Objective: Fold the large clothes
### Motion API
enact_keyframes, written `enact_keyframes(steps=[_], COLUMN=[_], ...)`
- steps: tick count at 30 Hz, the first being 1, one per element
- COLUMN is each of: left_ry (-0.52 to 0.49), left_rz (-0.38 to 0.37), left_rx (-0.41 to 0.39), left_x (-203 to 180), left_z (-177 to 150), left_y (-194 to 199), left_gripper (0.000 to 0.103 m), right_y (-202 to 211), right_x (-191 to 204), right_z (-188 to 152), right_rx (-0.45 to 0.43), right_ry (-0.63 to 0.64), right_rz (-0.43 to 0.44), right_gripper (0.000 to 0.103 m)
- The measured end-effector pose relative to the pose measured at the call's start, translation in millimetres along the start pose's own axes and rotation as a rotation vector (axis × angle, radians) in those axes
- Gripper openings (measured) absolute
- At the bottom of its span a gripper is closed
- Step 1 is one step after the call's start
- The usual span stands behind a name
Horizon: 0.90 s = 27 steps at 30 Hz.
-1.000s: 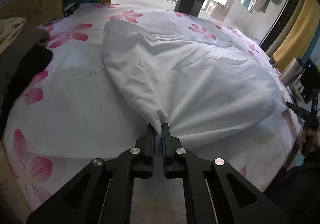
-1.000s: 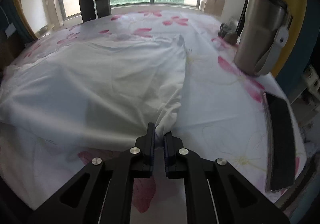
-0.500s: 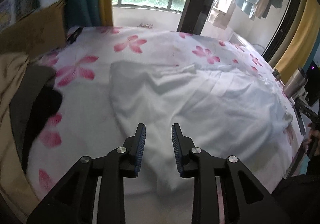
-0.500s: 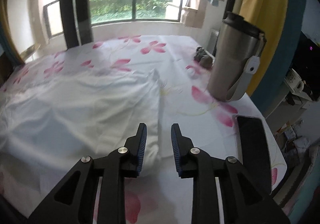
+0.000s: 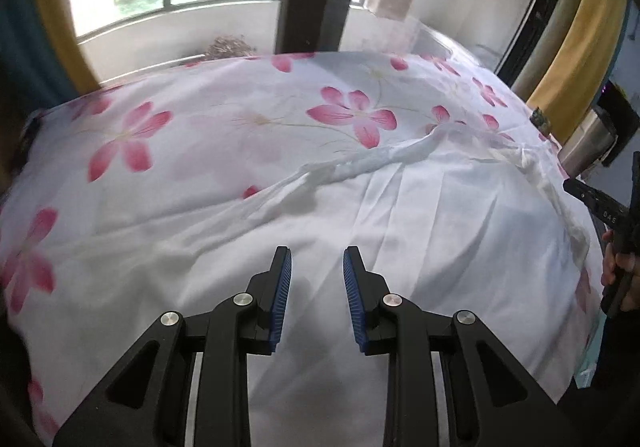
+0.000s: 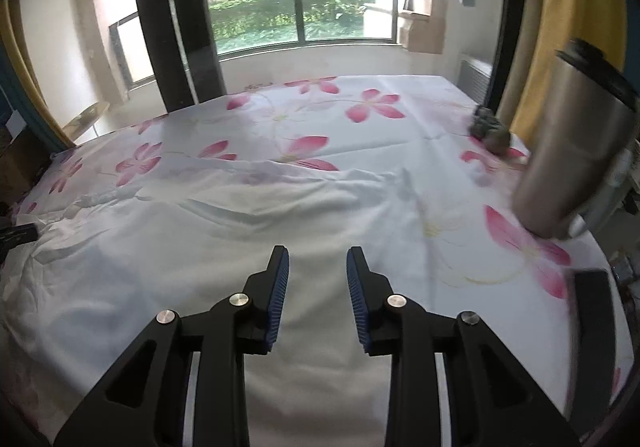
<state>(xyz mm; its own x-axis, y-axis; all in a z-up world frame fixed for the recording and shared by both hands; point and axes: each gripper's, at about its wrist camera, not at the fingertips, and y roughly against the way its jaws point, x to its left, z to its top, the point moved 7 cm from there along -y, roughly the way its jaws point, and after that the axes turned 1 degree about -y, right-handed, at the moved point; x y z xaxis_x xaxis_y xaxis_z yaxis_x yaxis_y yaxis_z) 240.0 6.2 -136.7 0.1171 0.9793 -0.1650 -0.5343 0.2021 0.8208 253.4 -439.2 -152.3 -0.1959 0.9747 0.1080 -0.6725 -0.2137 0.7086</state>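
A large white garment (image 5: 440,227) lies spread flat on the flowered bedsheet (image 5: 200,119), with a rumpled edge running across its far side. My left gripper (image 5: 316,251) hovers open just over the cloth, nothing between its blue pads. In the right wrist view the same white garment (image 6: 200,239) fills the near bed. Above it, the jaws of my right gripper (image 6: 317,249) are opening, also with nothing between them. A person's hand (image 5: 616,271) holding the right gripper shows at the right edge of the left wrist view.
A steel tumbler (image 6: 572,151) stands on the bed's right side, with a black phone (image 6: 592,319) nearer and a small dark object (image 6: 490,127) beyond it. Windows and a black pillar (image 6: 180,27) lie past the far bed edge, and yellow curtains (image 6: 560,27) hang at the right.
Both grippers were shut on bunched corners of the white garment; both have let go, opened and lifted. The left one has swung across the bed, and the cloth now lies flat.
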Motion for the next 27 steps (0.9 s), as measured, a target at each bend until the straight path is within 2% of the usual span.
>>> enact_keyframes(steps=[5, 9, 13, 15, 19, 20, 23, 27], left_ry=[-0.073, -0.141, -0.174, -0.18, -0.158, -0.146, -0.121, -0.098], left_rz=[-0.008, 0.033, 0.098, 0.134, 0.178, 0.176, 0.168, 0.16], left_rx=[0.11, 0.115, 0.099, 0.083, 0.058, 0.054, 0.044, -0.005], left_x=[-5, -6, 0, 7, 23, 26, 33, 39], left_z=[11, 25, 41, 49, 60, 63, 65, 62], left_y=[-38, -53, -62, -66, -70, -71, -70, -47], left_gripper=[0.029, 0.029, 0.03, 0.036, 0.041, 0.044, 0.045, 0.045], right_y=[-11, -19, -25, -27, -30, -31, -32, -32], right_x=[8, 8, 8, 9, 8, 7, 6, 9], right_z=[4, 5, 2, 1, -1, 0, 0, 3], right_rx=[0.012, 0.022, 0.038, 0.047, 0.06, 0.062, 0.066, 0.064], right_ry=[0.007, 0.0, -0.007, -0.001, 0.004, 0.004, 0.002, 0.01], right_rz=[0.027, 0.035, 0.042, 0.038, 0.029, 0.027, 0.02, 0.016], right_gripper=[0.03, 0.031, 0.031, 0.031, 0.031, 0.032, 0.032, 0.032])
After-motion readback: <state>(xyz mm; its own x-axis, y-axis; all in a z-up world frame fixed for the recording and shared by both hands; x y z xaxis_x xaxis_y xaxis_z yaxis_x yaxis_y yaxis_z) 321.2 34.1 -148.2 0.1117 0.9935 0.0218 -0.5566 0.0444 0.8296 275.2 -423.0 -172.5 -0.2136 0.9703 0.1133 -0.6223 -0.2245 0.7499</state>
